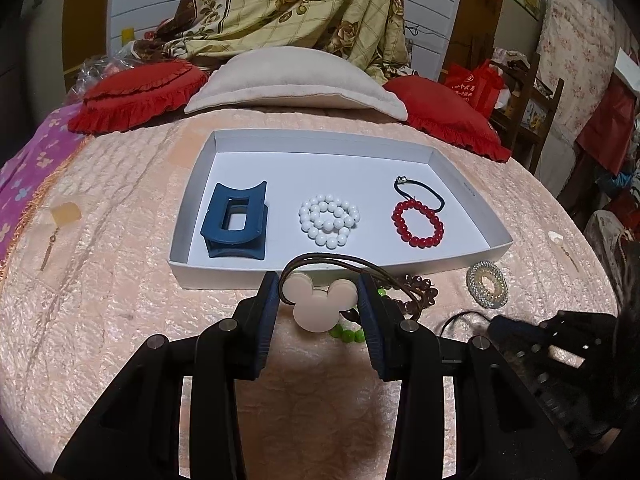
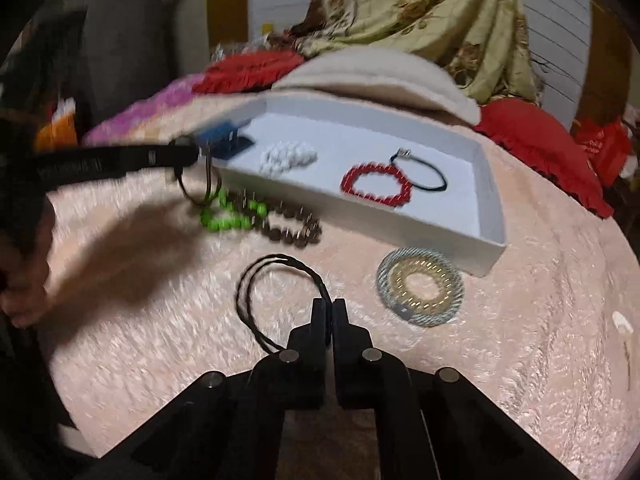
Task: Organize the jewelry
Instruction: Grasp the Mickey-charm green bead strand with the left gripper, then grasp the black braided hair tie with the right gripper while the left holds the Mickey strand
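A white tray (image 1: 460, 196) on the bed holds a blue hair claw (image 1: 236, 222), a white bead bracelet (image 1: 329, 220), a red bead bracelet (image 1: 418, 222) and a black hair tie (image 1: 420, 192). My left gripper (image 1: 319, 294) is shut on a pink mouse-shaped hair tie (image 1: 318, 304) with brown cords, held just before the tray's front wall. My right gripper (image 2: 329, 310) is shut on a black twisted cord loop (image 2: 276, 296) above the bedspread. Green beads (image 2: 228, 216), a brown bead bracelet (image 2: 292, 228) and a silver-gold round ring ornament (image 2: 420, 286) lie in front of the tray (image 2: 486, 216).
Red cushions (image 1: 140, 94) and a beige pillow (image 1: 296, 80) lie behind the tray. An earring on a card (image 1: 60, 220) lies at the left, another small earring (image 1: 560, 244) at the right. A floral blanket (image 1: 304, 4) hangs behind.
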